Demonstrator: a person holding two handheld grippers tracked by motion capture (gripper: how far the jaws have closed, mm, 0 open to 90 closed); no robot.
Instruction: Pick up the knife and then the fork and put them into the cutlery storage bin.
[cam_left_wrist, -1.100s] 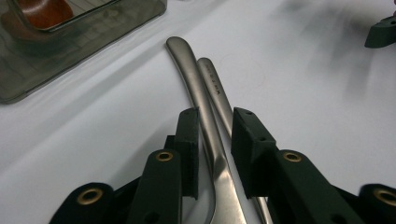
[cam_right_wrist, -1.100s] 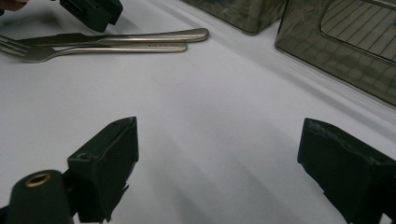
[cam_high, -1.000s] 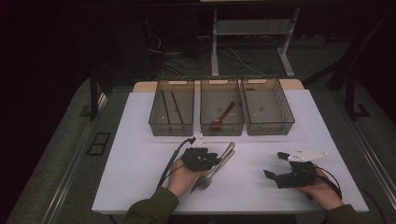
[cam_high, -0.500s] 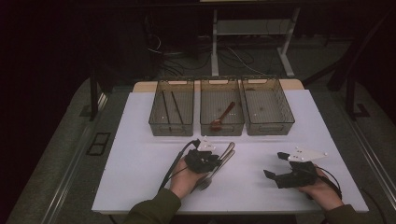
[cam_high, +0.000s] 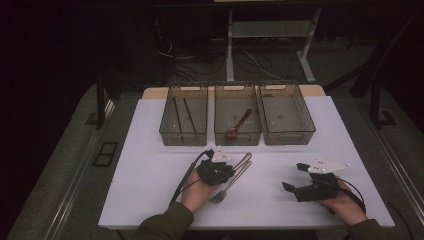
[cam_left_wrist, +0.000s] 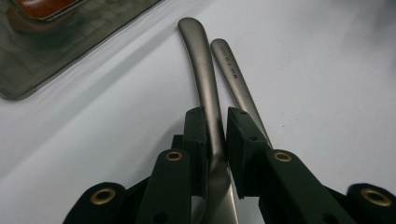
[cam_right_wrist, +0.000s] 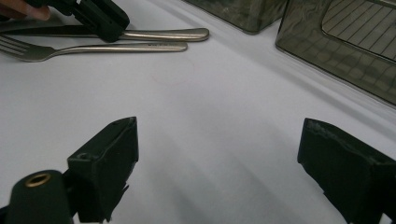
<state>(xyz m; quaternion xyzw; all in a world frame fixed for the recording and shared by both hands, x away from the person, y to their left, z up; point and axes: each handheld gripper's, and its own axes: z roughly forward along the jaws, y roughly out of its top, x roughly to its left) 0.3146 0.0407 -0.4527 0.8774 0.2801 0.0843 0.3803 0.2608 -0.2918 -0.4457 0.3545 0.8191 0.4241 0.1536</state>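
The left black two-jaw tongs (cam_high: 231, 167) lie low over the desk, held from behind by the left hand (cam_high: 196, 189) in an olive sleeve; the jaws have just been closing and stand narrow. The right black tongs (cam_high: 293, 178), gripped by the right hand (cam_high: 342, 201), rest with jaws spread wide.

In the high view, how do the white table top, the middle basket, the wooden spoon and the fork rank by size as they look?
1. White table top.
2. Middle basket.
3. Fork and wooden spoon: they look about alike, and the left gripper hides part of the fork, so I leave them unranked.
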